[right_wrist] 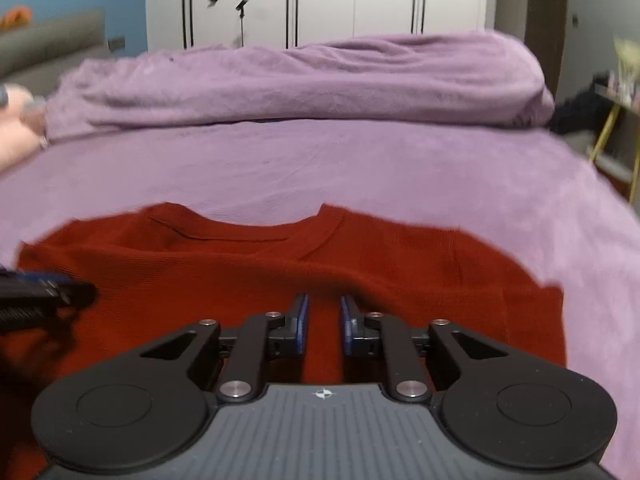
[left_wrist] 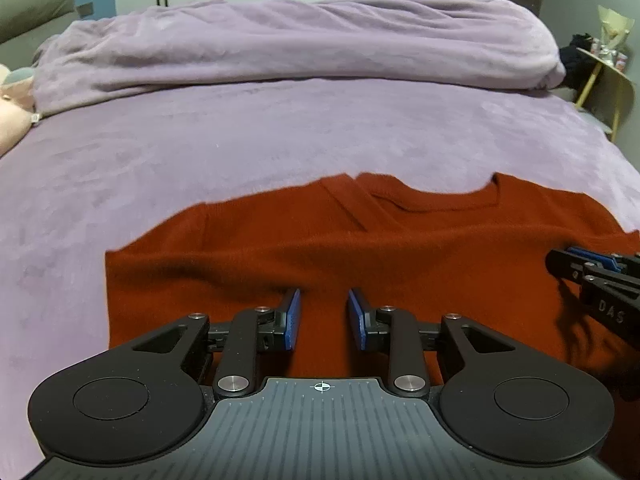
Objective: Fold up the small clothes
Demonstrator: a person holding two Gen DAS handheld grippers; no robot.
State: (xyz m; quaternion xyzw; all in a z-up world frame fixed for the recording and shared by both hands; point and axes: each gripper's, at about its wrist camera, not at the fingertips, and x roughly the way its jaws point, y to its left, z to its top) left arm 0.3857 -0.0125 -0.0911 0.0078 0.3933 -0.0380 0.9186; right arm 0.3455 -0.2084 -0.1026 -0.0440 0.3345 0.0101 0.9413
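Garment: a rust-red sweater [left_wrist: 320, 248] lay flat on the lilac bed cover [left_wrist: 200, 136], neckline toward the heaped lilac blanket [left_wrist: 296, 44].
Left tool [left_wrist: 324, 312]: jaws a little apart over the sweater's middle, nothing between the blue pads.
Right tool [right_wrist: 324, 320]: jaws narrowly apart above the cloth, gripping nothing.
Left view only: the sweater's straight left edge and a yellow-legged side table [left_wrist: 608, 80].
Right view only: the sweater's right sleeve edge; picture blurred.
Open room: bare bed cover beyond the neckline and to both sides.
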